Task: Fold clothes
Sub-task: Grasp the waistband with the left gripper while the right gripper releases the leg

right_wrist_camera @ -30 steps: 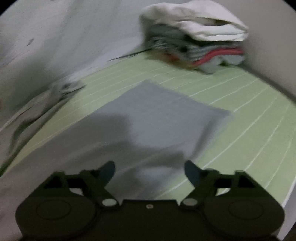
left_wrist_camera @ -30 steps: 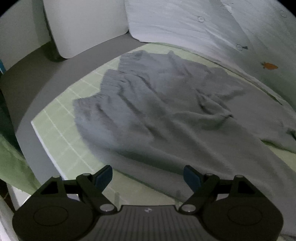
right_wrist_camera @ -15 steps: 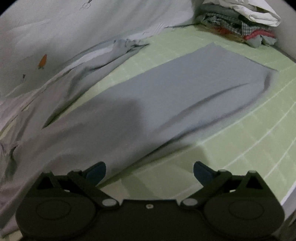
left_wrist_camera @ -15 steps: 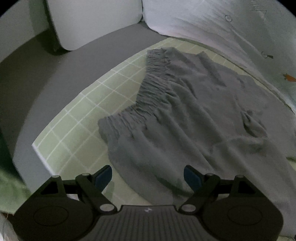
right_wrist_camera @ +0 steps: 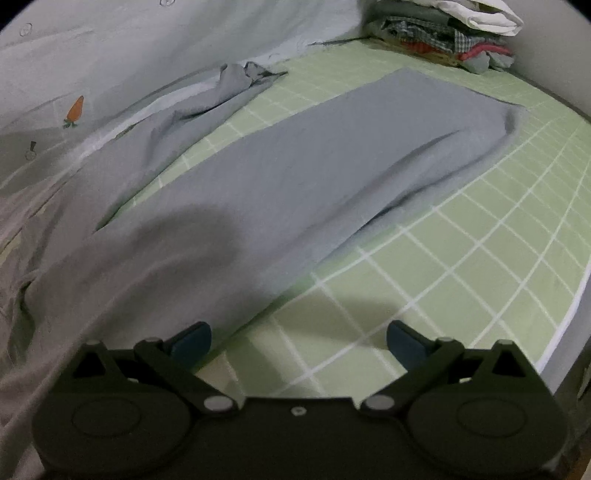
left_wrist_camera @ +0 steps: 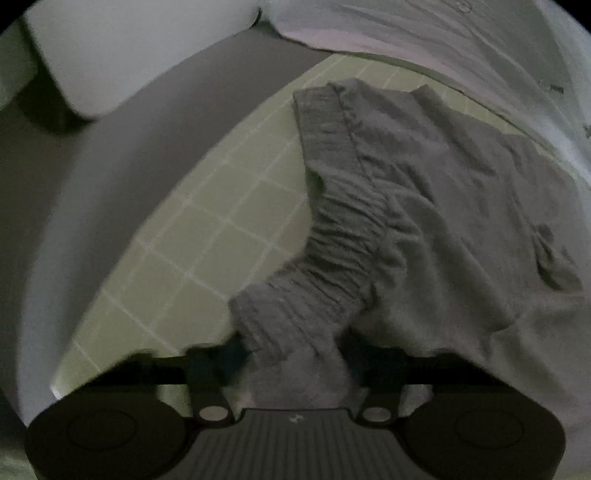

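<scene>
My left tongs [left_wrist_camera: 295, 363] have the near end of the gathered elastic waistband [left_wrist_camera: 332, 258] of the grey trousers [left_wrist_camera: 443, 206] between their two fingers; the cloth bunches up there and hides the fingertips, so I judge them clenched on the band but cannot see how tightly. The waistband is a sensible place to hold, being thick and ridged, and a corner there lets me steer the whole top of the garment. The trousers lie on the green checked bedsheet [left_wrist_camera: 207, 221], waistband towards the grey bare edge of the bed, with a white pillow [left_wrist_camera: 110, 48] beyond it.

Further right, the trouser legs run along the bed. The near leg [right_wrist_camera: 332, 166] lies long and fairly flat on the sheet, its far hem slightly turned up; the other leg [right_wrist_camera: 207, 114] is rumpled against the pale duvet [right_wrist_camera: 129, 55] at the back. With the legs apart like this, the garment lies opened out, not folded.

My right tongs [right_wrist_camera: 297, 338] are released, fingers spread wide, hovering over bare sheet just beside the near leg's edge.

At the far right a stack of folded clothes [right_wrist_camera: 450, 33] sits in the corner.

No brand or readable writing shows; the duvet carries only a small orange carrot print [right_wrist_camera: 75, 110].
</scene>
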Tool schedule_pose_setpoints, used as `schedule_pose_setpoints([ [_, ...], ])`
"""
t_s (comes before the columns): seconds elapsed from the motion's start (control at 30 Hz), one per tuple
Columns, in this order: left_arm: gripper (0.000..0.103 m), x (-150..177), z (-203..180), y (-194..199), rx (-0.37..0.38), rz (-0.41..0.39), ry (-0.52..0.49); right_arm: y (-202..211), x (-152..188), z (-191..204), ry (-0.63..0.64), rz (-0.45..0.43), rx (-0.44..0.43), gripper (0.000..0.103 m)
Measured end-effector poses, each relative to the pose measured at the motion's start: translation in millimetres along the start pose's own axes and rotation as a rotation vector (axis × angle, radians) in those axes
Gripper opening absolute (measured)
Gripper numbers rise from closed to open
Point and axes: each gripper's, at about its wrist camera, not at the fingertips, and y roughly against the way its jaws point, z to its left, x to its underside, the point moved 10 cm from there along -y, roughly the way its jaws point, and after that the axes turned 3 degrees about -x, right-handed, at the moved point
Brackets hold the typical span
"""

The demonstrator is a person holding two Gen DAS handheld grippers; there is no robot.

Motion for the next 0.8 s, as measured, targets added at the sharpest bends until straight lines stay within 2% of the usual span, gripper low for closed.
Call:
schedule_pose_setpoints([
  [0.03,0.024,-4.9,-1.0,1.3,0.019,-0.007,0.004,0.1,-0.5,1.8,-0.002,0.0,0.0,0.103],
  [0.07,0.021,-9.9,-2.0,2.7,0.038,-0.015,0.009,0.3,-0.9,3.6,-0.005,0.0,0.0,0.103],
  [0.17,0.017,-26.9,-3.7,8.7,0.09,-0.045,0.029,0.8,-3.0,8.6,-0.015,-0.004,0.001,0.103],
  [0.37,0.015,-89.0,8.7,39.2,0.121,-0.229,0.117,4.0,-9.7,10.5,-0.04,-0.03,0.021,0.103],
  [0.47,0.015,-102.3,8.6,30.0,0.1,-0.227,0.116,4.8,-7.2,5.5,-0.053,-0.029,0.054,0.103],
  [0.57,0.015,-99.8,5.4,24.6,0.101,-0.218,0.114,5.2,-1.6,2.0,-0.077,-0.021,0.069,0.102],
  [0.67,0.015,-91.5,3.8,21.9,0.084,-0.207,0.1,1.7,-1.0,7.5,-0.076,-0.015,0.046,0.096],
  [0.8,0.015,-86.1,7.6,18.3,0.077,-0.191,0.112,-9.0,-5.1,22.1,-0.001,0.004,0.058,0.087],
])
